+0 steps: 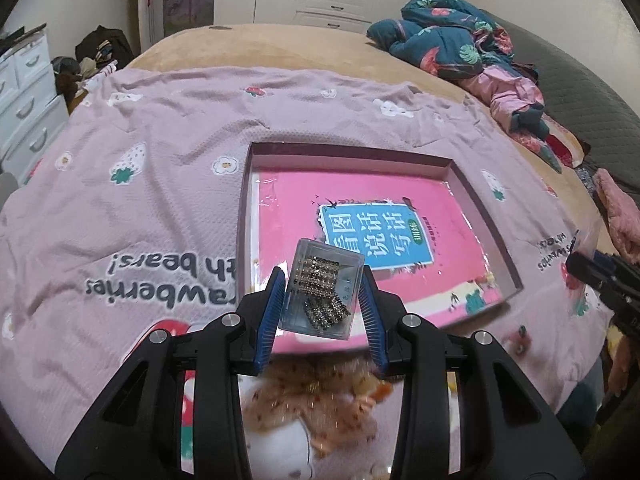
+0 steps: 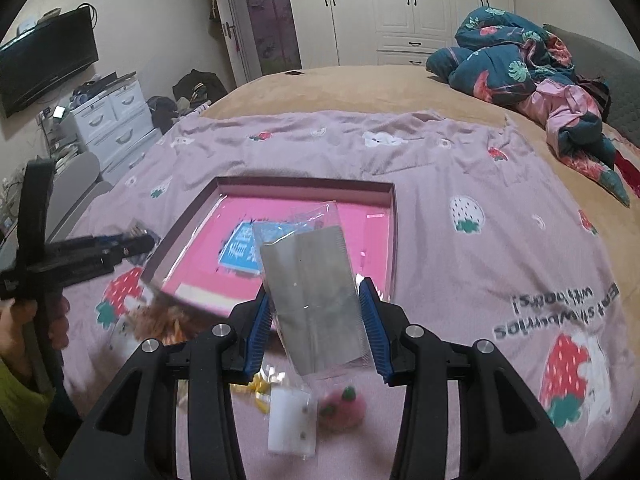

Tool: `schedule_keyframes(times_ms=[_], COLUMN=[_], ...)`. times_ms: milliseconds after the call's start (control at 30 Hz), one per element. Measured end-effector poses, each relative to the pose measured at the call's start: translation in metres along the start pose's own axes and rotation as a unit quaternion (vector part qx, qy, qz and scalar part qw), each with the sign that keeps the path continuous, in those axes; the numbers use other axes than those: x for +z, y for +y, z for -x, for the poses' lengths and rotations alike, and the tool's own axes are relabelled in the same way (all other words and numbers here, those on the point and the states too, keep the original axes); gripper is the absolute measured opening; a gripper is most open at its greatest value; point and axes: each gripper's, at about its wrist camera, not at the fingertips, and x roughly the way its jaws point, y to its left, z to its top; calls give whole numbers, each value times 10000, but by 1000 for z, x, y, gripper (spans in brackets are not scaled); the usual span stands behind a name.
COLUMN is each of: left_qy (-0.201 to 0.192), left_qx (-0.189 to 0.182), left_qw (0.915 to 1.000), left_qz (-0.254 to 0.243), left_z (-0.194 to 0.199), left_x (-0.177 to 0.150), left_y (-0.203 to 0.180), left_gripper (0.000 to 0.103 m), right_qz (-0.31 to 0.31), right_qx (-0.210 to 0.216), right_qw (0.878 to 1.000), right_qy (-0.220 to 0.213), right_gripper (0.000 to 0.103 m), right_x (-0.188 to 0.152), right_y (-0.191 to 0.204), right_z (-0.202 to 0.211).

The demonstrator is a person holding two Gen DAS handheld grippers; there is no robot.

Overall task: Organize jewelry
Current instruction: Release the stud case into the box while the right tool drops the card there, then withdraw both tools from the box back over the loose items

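1. One left gripper [image 1: 322, 294] is clenched on one clear plastic box [image 1: 322, 290] of rhinestone jewelry, held above the tray's near edge.
2. One shallow tray [image 1: 486, 204] holds one pink book [image 1: 400, 216].
3. One right gripper [image 2: 316, 316] pinches one clear packet [image 2: 316, 300] holding a grey card, over the tray's [image 2: 394, 232] near corner.

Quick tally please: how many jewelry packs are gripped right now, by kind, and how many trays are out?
Clear hard plastic box of rhinestone pieces, in the left hand-held gripper: 1
Clear plastic bag with a grey card, in the right hand-held gripper: 1
Shallow pink-lined cardboard tray: 1
Total: 3
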Motion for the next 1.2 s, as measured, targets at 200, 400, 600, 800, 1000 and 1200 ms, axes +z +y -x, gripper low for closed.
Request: schedule_keyframes(times_ms=[200, 400, 600, 800, 1000, 1200], left_qy=[184, 345, 496, 517, 353, 122], left_qx=[90, 145, 185, 276, 326, 343], left_qw=[9998, 9993, 9986, 9982, 9987, 9993], left_qz=[0, -45, -75, -137, -167, -61], left_z=[-30, -53, -73, -77, -59, -29], left_x=[10, 14, 12, 8, 7, 6], left_y=[2, 3, 3, 6, 7, 9], left_gripper=[29, 29, 29, 47, 60, 78], right_qz=[-19, 47, 18, -53, -33, 10], right_qx=[-20, -75, -206, -320, -315, -297], right_qw=[9998, 9989, 9957, 9932, 9955, 9989], right_qy=[178, 450, 904, 1115, 890, 363], right_gripper=[41, 41, 42, 43, 63, 81], right_x=[16, 20, 9, -2, -3, 1], right_y=[-3, -4, -9, -12, -10, -7], right_z=[-32, -68, -108, -127, -110, -64])
